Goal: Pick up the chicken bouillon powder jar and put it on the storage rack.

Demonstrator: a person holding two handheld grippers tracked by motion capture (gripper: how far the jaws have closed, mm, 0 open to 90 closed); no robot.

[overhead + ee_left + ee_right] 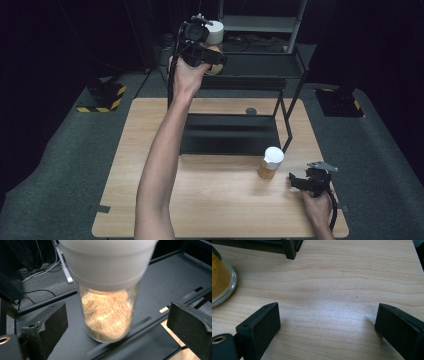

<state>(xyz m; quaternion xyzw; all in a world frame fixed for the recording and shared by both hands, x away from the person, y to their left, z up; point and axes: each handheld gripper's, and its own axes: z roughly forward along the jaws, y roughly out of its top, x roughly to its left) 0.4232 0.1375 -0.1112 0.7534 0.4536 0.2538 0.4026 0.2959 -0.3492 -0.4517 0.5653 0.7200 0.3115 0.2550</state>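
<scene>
In the high view the left gripper [212, 56] was raised to the shelf [260, 65], where a jar [214, 34] stood just beyond its fingers, while the right gripper [296, 181] rested near a second jar [271, 163] on the table [150, 150]. In the left gripper view the jaws stood wide, clear of the jar [107, 310] between them, so placing looked done and backing straight off came next. In the right gripper view the jaws gaped empty, the second jar [222, 282] off to their left, wanting a turn toward it.

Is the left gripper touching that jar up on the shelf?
Apart. In the left gripper view the jar stands between the open jaws, with dark shelf visible either side.
</scene>
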